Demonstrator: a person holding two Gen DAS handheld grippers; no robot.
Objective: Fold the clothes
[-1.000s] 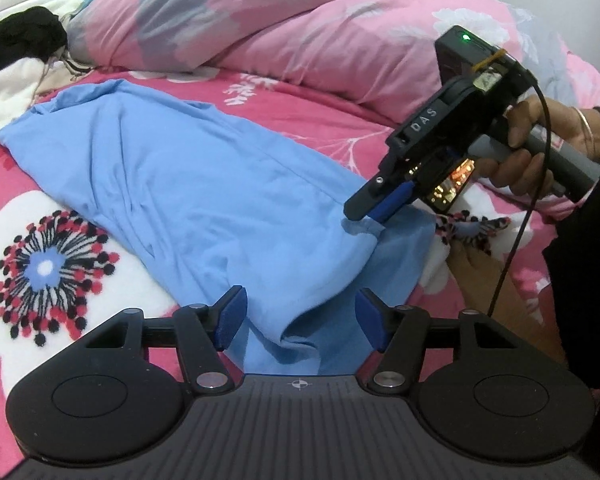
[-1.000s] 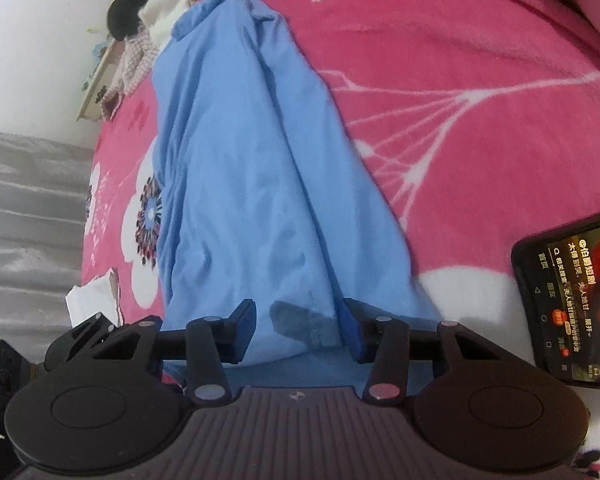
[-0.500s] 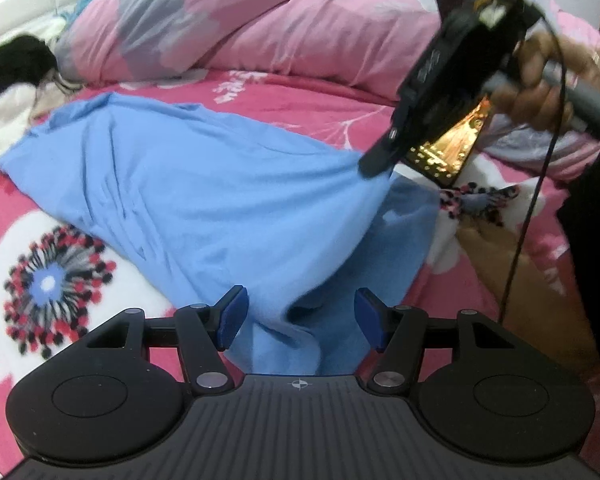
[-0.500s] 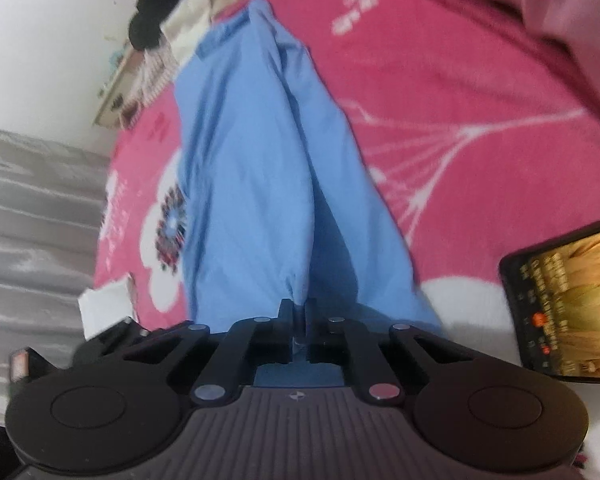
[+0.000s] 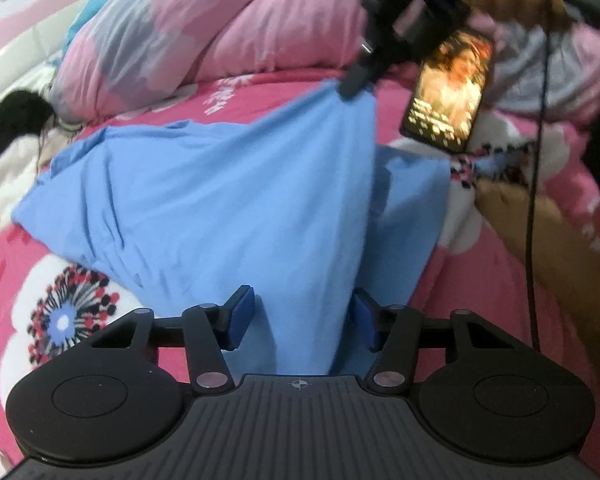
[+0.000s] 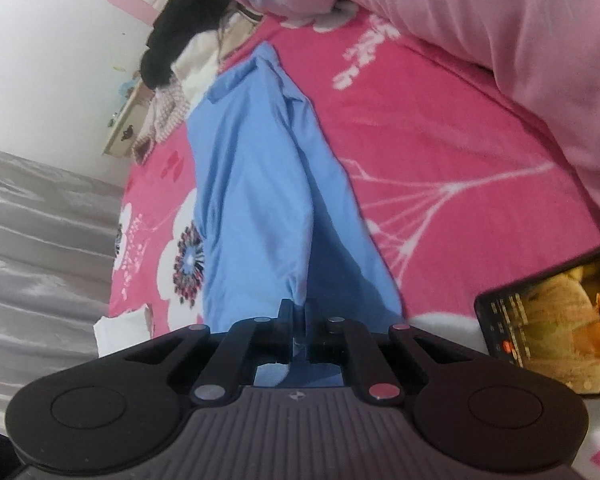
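Observation:
A light blue garment (image 5: 220,200) lies on the pink flowered bed sheet (image 5: 28,248). It also shows in the right wrist view (image 6: 256,184), stretching away toward the headboard. My right gripper (image 6: 299,312) is shut on the garment's near edge and lifts it; in the left wrist view it (image 5: 354,84) holds the cloth up in a peak. My left gripper (image 5: 302,316) is open, its blue pads on either side of the hanging blue cloth, low over the bed.
A lit phone (image 5: 448,92) lies on the bed to the right, also in the right wrist view (image 6: 556,320). Pink pillows and a quilt (image 5: 228,24) lie behind. A pile of black and white clothes (image 6: 180,52) sits at the far end. Grey curtain (image 6: 40,240) at left.
My right gripper closed on the garment's edge and raised it up and back. The cloth now hangs in a peak between my left gripper's open fingers.

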